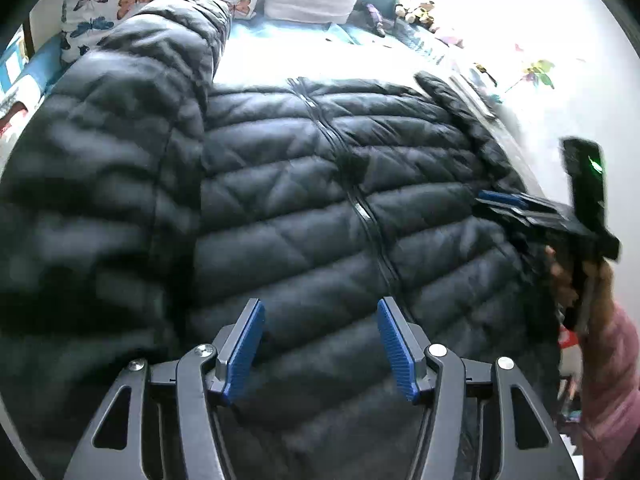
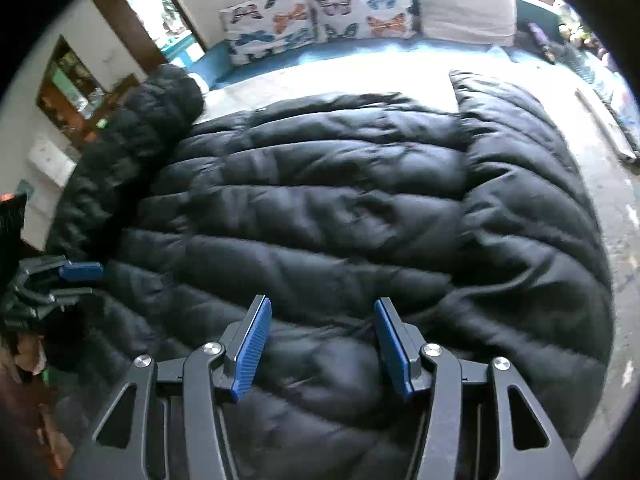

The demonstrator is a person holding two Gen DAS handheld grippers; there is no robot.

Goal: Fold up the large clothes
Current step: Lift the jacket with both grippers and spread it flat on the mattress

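The left claw [image 1: 320, 344] stands wide open with nothing between its blue pads, hovering just above the lower front of the black puffer jacket [image 1: 304, 208], which lies spread flat on the bed [image 1: 320, 60]. The zipper [image 1: 360, 208] runs away from this claw slightly to its right, and one sleeve [image 1: 132, 92] stretches ahead on its left toward the butterfly pillows [image 1: 132, 0] at the far end of the bed. Off to its right the right claw [image 1: 500, 204] sits at the jacket's edge; from this view I cannot tell how far open it is. In the right wrist view, the right claw [image 2: 322, 344] is spread just as wide and holds nothing, poised over the jacket [image 2: 340, 220] near its hem, with the left claw [image 2: 76, 276] low on its left beside the sleeve [image 2: 132, 144]. The other sleeve [image 2: 520, 140] lies ahead on its right. No containers show in either view, so nothing is held in any. The likely trouble: the slick, puffy shell could slip from a shallow pinch, or a claw could catch only the top layer, so the fold would drag crooked. The thick filling may also spring back open once a fold is laid.
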